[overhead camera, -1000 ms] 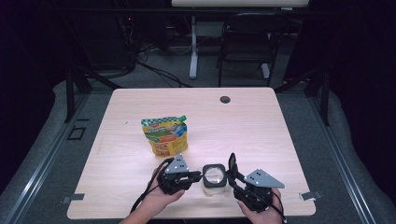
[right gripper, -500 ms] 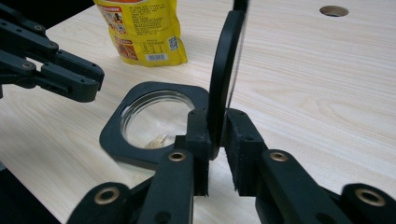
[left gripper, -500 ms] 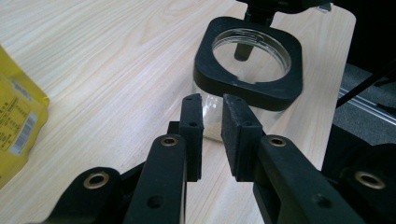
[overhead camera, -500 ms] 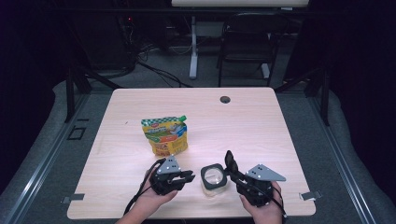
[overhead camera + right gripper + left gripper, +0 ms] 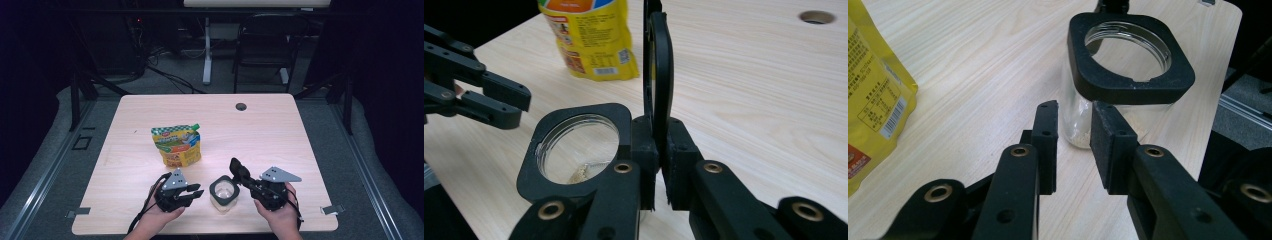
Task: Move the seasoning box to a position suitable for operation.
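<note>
A clear jar (image 5: 223, 192) with a black square collar stands open near the table's front edge; a few crumbs lie in it. My right gripper (image 5: 245, 179) is shut on its black lid (image 5: 659, 75), which stands on edge just right of the jar (image 5: 574, 150); these jaws have just been closing. My left gripper (image 5: 196, 192) sits a little left of the jar (image 5: 1128, 85), apart from it. Its jaws have just been opening, and nothing is between its fingertips (image 5: 1073, 130).
A yellow and green snack pouch (image 5: 177, 145) lies behind the jar, towards the table's middle left. A dark cable hole (image 5: 241, 106) sits at the far edge. A chair and desk legs stand beyond the wooden table (image 5: 280, 140).
My left gripper has let go of the jar, drawn back to the left and widened. My right jaws have closed on the lid and shifted slightly.
</note>
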The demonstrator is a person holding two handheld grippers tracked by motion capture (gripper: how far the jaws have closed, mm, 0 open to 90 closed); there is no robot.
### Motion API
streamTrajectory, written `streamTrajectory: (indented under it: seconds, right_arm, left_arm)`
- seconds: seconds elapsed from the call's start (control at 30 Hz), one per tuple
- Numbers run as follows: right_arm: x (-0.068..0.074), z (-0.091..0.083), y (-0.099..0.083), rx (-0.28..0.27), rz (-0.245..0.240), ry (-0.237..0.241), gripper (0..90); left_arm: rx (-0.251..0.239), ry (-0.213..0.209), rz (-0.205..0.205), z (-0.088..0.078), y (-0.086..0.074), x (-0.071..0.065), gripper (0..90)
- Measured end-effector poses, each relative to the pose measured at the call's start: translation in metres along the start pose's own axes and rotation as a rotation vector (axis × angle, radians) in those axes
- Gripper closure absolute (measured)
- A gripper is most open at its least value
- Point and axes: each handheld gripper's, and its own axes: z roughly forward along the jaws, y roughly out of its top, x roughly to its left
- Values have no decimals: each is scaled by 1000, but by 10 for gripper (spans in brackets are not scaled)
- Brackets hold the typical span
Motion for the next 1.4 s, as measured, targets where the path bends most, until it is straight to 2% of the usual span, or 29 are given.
streamTrajectory:
  seconds: [0.1, 0.23, 0.33, 0.5, 0.8, 0.97, 1.13, 1.23, 1.4]
  right_arm:
    - [1, 7, 4, 5, -42, 32, 851]
    - [0, 11, 5, 1, -53, 47, 827]
    - [1, 11, 3, 2, -38, 44, 774]
    - [7, 6, -3, 13, -47, 20, 753]
    - [7, -2, -4, 3, -17, -14, 849]
    - [6, 0, -3, 0, -13, -27, 854]
    - [2, 6, 2, 1, -12, -44, 858]
    - [0, 11, 5, 16, -16, -40, 858]
    - [-8, 18, 11, 40, -4, -7, 853]
  left_arm:
    - [-4, 4, -3, 0, -2, -1, 717]
    - [1, 2, -2, 0, -5, -1, 685]
    - [5, 16, -9, 1, -8, -1, 670]
    - [10, -17, 1, 7, -8, -2, 669]
    - [22, -53, 9, 14, -6, -4, 668]
    - [16, -69, 10, 17, -5, -6, 664]
    - [21, -66, 20, 19, -3, -9, 654]
    - [18, -57, 16, 19, -2, -9, 646]
    - [15, -70, 15, 21, -2, -10, 644]
